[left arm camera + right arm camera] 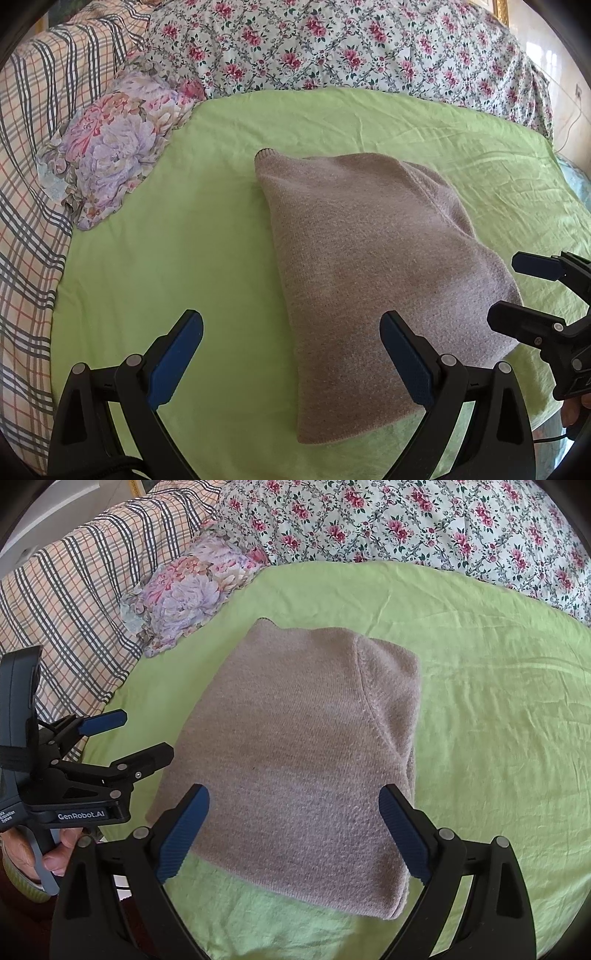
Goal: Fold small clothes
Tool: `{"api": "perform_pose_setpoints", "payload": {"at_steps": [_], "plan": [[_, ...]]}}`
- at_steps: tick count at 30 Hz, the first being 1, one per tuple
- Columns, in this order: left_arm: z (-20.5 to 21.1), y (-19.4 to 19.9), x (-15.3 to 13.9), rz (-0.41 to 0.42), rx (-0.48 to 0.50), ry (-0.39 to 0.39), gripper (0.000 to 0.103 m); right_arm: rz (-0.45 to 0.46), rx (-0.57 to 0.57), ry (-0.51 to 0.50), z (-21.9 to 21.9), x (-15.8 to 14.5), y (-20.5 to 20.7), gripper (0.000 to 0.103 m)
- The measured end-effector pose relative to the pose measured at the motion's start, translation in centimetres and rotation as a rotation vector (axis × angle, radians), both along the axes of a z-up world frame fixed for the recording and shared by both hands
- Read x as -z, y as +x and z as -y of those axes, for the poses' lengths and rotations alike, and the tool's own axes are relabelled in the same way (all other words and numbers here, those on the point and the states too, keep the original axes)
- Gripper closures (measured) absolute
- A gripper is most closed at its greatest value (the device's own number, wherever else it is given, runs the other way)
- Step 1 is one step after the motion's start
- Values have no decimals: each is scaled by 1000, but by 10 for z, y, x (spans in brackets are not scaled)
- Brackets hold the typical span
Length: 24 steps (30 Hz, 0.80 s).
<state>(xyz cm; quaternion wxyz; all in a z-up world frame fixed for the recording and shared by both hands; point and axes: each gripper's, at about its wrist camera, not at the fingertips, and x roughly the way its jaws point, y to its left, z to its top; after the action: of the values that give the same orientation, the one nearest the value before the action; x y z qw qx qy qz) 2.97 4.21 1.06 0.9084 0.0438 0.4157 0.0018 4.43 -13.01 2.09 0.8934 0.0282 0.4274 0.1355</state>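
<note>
A beige knitted garment (373, 266) lies folded into a compact block on the light green sheet (177, 236); it also shows in the right wrist view (295, 753). My left gripper (291, 354) is open and empty, hovering over the garment's near left edge; it also appears at the left of the right wrist view (146, 734). My right gripper (293, 830) is open and empty over the garment's near edge; it shows at the right of the left wrist view (513, 291).
A floral pillow (107, 147) lies at the back left of the green sheet (498, 716). A plaid blanket (29, 184) covers the left side. A flowered quilt (351, 48) runs along the back. The bed's near edge is just below the grippers.
</note>
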Motion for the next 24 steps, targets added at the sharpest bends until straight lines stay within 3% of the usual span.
{"api": "perform_pose_setpoints", "payload": {"at_steps": [24], "plan": [[3,2,-2,-2,17,0,6,7,2,10,4,-2,-1,9]]}}
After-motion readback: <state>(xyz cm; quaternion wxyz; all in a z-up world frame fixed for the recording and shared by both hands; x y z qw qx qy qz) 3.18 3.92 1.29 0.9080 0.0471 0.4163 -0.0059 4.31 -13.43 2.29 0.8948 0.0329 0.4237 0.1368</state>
